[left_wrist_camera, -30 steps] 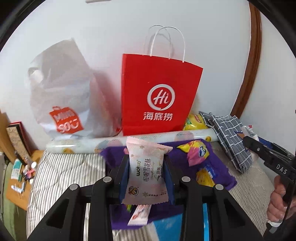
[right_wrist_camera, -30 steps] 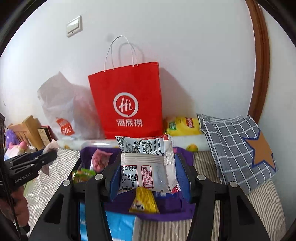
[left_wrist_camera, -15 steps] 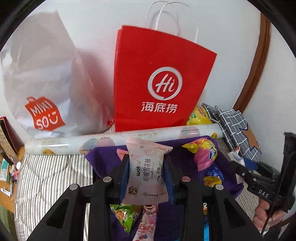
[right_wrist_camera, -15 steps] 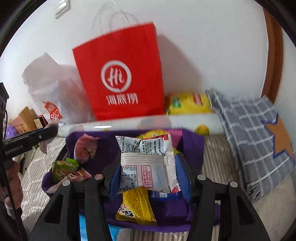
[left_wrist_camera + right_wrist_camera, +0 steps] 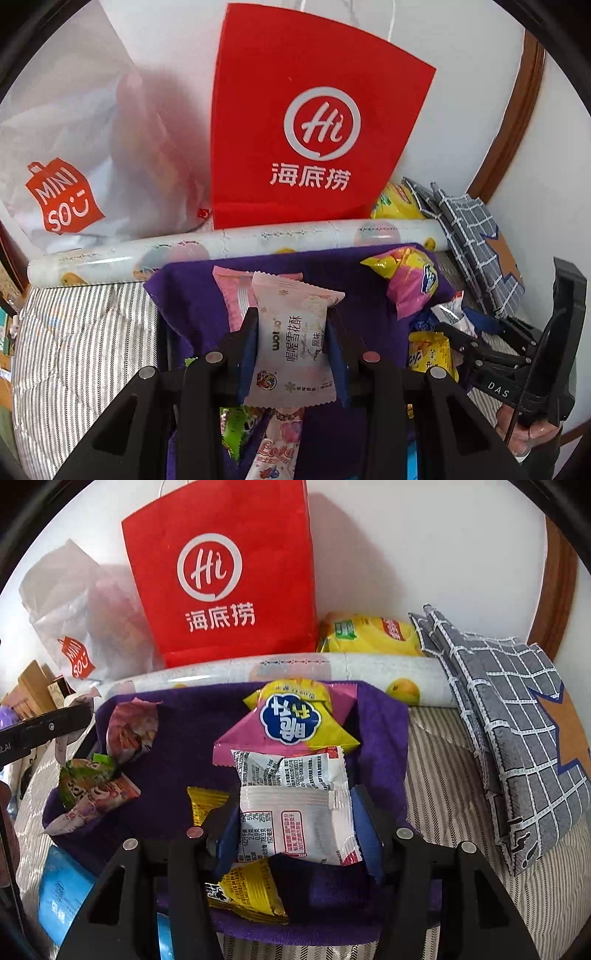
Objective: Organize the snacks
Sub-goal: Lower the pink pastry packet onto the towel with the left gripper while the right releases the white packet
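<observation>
The left gripper (image 5: 291, 343) is clamped on a pale pink snack packet (image 5: 293, 347), its blue pads pressing both sides, above a purple cloth bin (image 5: 192, 295). The right gripper (image 5: 295, 830) has a white snack packet (image 5: 295, 812) between its blue pads; its jaws are opening, the left pad still touching the wrapper and the right one just off it. That packet hangs over the same purple bin (image 5: 192, 716), where a pink-and-yellow packet (image 5: 291, 723), yellow packets (image 5: 251, 890) and a green-and-pink packet (image 5: 92, 786) already lie. The bin sits on a grey striped bed cover (image 5: 436, 805). Behind it lies a printed roll (image 5: 332, 672), then a red paper bag (image 5: 225, 572) and a white plastic bag (image 5: 74, 147) against a white wall (image 5: 406, 546). A grey checked cushion (image 5: 509, 716) leans at the right, by a brown wooden frame (image 5: 557, 583).
</observation>
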Demonstrator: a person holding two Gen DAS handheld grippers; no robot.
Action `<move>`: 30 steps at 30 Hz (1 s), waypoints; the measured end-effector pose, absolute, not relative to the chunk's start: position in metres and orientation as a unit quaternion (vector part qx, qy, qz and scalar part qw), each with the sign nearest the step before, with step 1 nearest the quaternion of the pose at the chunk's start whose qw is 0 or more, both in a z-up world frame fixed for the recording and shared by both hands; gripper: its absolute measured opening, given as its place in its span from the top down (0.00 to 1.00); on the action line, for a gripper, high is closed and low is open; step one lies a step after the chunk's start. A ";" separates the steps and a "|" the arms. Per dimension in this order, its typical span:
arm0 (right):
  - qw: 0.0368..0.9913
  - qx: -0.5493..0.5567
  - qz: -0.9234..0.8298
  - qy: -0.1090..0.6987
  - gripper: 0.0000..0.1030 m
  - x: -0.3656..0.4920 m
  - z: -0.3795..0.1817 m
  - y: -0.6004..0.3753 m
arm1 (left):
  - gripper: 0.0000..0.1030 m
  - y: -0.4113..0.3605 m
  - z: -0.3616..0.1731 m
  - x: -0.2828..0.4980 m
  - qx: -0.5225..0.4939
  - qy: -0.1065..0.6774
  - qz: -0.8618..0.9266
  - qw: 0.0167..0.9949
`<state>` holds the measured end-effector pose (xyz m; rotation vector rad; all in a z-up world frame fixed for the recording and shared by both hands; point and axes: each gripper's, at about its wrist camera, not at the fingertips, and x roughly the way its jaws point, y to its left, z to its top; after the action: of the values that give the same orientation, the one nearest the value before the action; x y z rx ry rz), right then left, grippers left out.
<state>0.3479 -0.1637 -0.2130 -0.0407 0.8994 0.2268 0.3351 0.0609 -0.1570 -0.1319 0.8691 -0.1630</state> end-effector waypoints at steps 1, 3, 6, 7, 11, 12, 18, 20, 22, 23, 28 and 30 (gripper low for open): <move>0.895 -0.021 0.108 0.433 0.43 0.347 -0.213 -0.164 | 0.68 0.060 -0.158 0.335 -0.062 0.421 -0.079 0.901; 0.897 -0.024 0.106 0.428 0.40 0.347 -0.211 -0.164 | 0.68 0.058 -0.160 0.336 -0.060 0.424 -0.079 0.900; 0.903 -0.030 0.103 0.415 0.38 0.342 -0.205 -0.164 | 0.68 0.057 -0.163 0.337 -0.061 0.427 -0.078 0.899; 0.903 -0.032 0.101 0.415 0.37 0.342 -0.203 -0.164 | 0.68 0.057 -0.165 0.338 -0.059 0.431 -0.076 0.897; 0.910 -0.029 0.111 0.397 0.34 0.335 -0.191 -0.163 | 0.68 0.055 -0.169 0.341 -0.057 0.438 -0.073 0.894; 0.913 -0.030 0.115 0.391 0.33 0.333 -0.188 -0.162 | 0.68 0.054 -0.170 0.341 -0.053 0.440 -0.070 0.894; 0.919 -0.025 0.129 0.372 0.32 0.325 -0.178 -0.160 | 0.68 0.050 -0.177 0.343 -0.048 0.450 -0.066 0.889; 0.918 -0.026 0.128 0.375 0.32 0.326 -0.178 -0.160 | 0.68 0.049 -0.179 0.345 -0.043 0.455 -0.064 0.887; 0.917 -0.024 0.127 0.377 0.32 0.327 -0.179 -0.161 | 0.68 0.048 -0.181 0.345 -0.042 0.456 -0.064 0.887; 0.916 -0.024 0.126 0.379 0.32 0.327 -0.180 -0.161 | 0.68 0.048 -0.181 0.345 -0.040 0.457 -0.064 0.886; 0.914 -0.025 0.123 0.385 0.32 0.328 -0.182 -0.162 | 0.68 0.047 -0.181 0.345 -0.036 0.459 -0.062 0.886; 0.915 -0.028 0.122 0.384 0.32 0.328 -0.182 -0.161 | 0.68 0.046 -0.181 0.345 -0.034 0.459 -0.061 0.886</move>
<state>0.3279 -0.1613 -0.1819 -0.0583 0.7898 0.2508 0.3448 0.0458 -0.1810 -0.0703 0.9548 -0.1277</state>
